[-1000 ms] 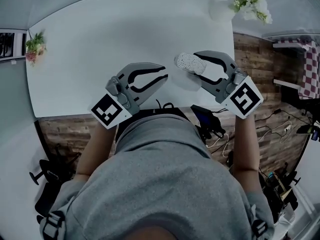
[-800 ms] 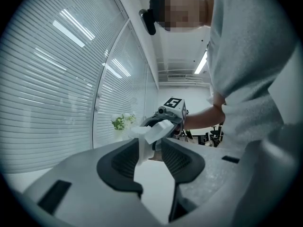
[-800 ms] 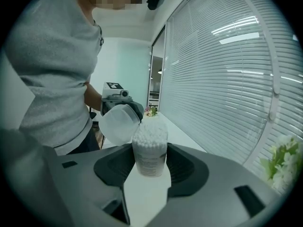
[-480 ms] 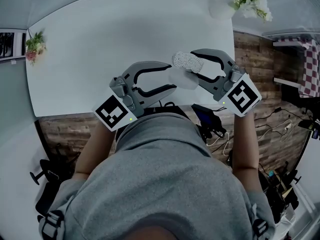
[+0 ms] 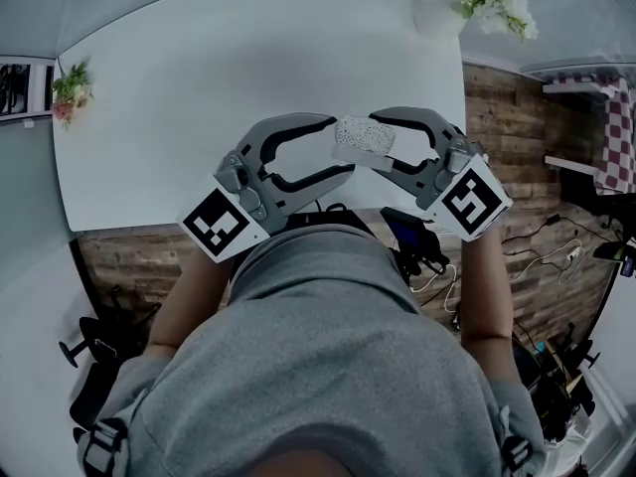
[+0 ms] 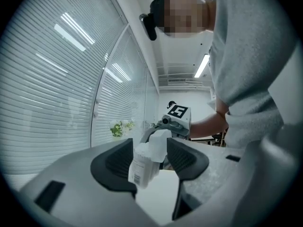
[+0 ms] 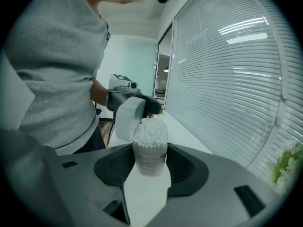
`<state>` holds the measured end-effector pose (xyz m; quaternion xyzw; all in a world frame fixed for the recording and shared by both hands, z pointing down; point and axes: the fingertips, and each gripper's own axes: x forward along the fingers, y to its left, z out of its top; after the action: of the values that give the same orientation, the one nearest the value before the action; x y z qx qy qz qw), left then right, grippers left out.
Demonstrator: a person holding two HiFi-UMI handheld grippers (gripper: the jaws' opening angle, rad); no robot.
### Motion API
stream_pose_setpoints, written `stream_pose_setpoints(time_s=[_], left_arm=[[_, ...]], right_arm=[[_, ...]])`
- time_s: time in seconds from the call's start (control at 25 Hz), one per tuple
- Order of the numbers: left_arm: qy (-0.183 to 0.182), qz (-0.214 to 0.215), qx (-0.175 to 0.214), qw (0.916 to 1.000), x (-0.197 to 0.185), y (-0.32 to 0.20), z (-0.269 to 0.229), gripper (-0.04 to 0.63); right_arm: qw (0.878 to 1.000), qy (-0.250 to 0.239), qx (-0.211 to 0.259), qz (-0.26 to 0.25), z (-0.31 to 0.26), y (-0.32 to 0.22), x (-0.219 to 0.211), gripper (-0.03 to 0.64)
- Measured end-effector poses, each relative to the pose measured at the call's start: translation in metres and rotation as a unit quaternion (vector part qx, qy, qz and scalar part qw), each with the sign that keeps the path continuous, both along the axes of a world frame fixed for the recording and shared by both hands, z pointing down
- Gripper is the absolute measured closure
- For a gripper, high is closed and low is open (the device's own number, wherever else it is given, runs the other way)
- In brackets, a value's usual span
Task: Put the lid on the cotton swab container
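Observation:
My right gripper [image 5: 376, 139] is shut on the clear cotton swab container [image 5: 363, 135], held above the white table [image 5: 199, 78]. In the right gripper view the container [image 7: 149, 150] stands upright between the pads, packed with white swabs. Its white lid [image 7: 129, 119] hangs open at the upper left. My left gripper [image 5: 336, 147] faces it, and its jaws are opening. In the left gripper view the container [image 6: 142, 169] and its lid [image 6: 159, 144] sit between the left pads [image 6: 187, 159], which stand apart from them.
White flowers [image 5: 494, 3] stand at the table's far right corner. A small pink bouquet [image 5: 70, 87] sits at its left edge. The wooden floor [image 5: 517, 127] on the right has cables on it. Window blinds [image 7: 227, 70] run along one side.
The left gripper's jaws have spread wide, and it has moved right around the container's open end. The right gripper has carried the container a little to the left, toward it.

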<state>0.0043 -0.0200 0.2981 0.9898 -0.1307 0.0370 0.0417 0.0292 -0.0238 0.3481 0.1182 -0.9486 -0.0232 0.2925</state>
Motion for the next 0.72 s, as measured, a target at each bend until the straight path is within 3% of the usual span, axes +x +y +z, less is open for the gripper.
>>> stream_pose_setpoints(time_s=[0.16,0.72], left_arm=[[0.027,-0.018,-0.021,0.9992,0.001,-0.006,-0.008,0.369],[0.034,-0.013,-0.04,0.9985,0.011,-0.009,-0.014,0.368]], right_arm=[[1.0,0.003,0.007,-0.004,-0.003,0.005,-0.002,0.4],[0.997,0.034,0.055,-0.032,-0.001,0.021,-0.016,0.4]])
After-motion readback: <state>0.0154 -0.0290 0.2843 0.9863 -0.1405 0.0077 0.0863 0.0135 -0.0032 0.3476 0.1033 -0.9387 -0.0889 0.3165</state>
